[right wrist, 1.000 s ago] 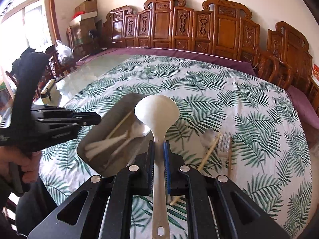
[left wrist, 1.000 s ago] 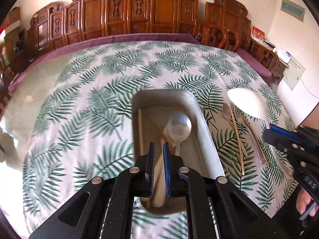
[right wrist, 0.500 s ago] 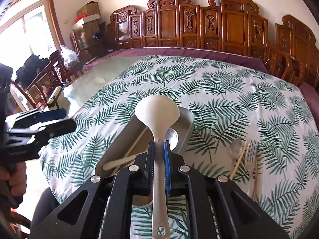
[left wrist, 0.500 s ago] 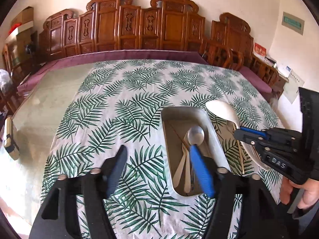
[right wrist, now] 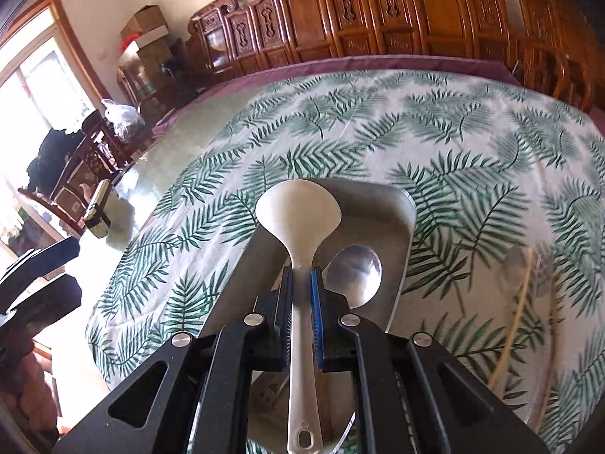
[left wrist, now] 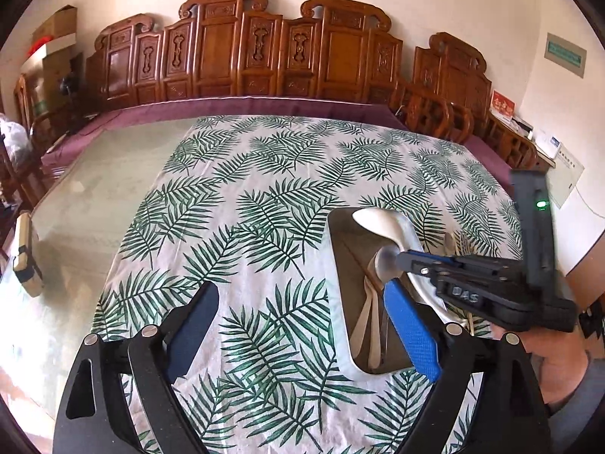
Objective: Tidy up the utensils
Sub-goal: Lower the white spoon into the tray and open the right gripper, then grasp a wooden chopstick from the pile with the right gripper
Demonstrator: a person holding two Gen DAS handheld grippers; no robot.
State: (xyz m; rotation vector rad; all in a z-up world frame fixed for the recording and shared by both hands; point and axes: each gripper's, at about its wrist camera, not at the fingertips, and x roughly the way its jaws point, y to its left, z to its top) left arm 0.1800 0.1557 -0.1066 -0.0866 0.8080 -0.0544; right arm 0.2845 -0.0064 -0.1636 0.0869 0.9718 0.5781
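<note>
My right gripper [right wrist: 301, 276] is shut on the handle of a white serving spoon [right wrist: 298, 212], whose bowl hangs over the far end of the metal tray [right wrist: 408, 204]. A metal spoon [right wrist: 353, 272] lies in the tray just right of it. In the left wrist view the right gripper [left wrist: 412, 261] reaches in from the right with the white spoon [left wrist: 382, 221] above the tray [left wrist: 340, 249], which holds the metal spoon [left wrist: 383, 261] and pale utensils [left wrist: 368, 325]. My left gripper [left wrist: 300, 289] hovers to the tray's left, its jaws opening wide with nothing between them.
Chopsticks [right wrist: 518, 302] and a fork [left wrist: 463, 238] lie on the leaf-print cloth right of the tray. Bare glass tabletop lies to the left, with a small box-like object [left wrist: 24, 253] near its edge. Carved wooden chairs line the far side. A person's hand [left wrist: 559, 363] holds the right gripper.
My left gripper let go of the metal spoon in the tray, opened wide and drew back to the left. My right gripper carried the white spoon leftward over the tray.
</note>
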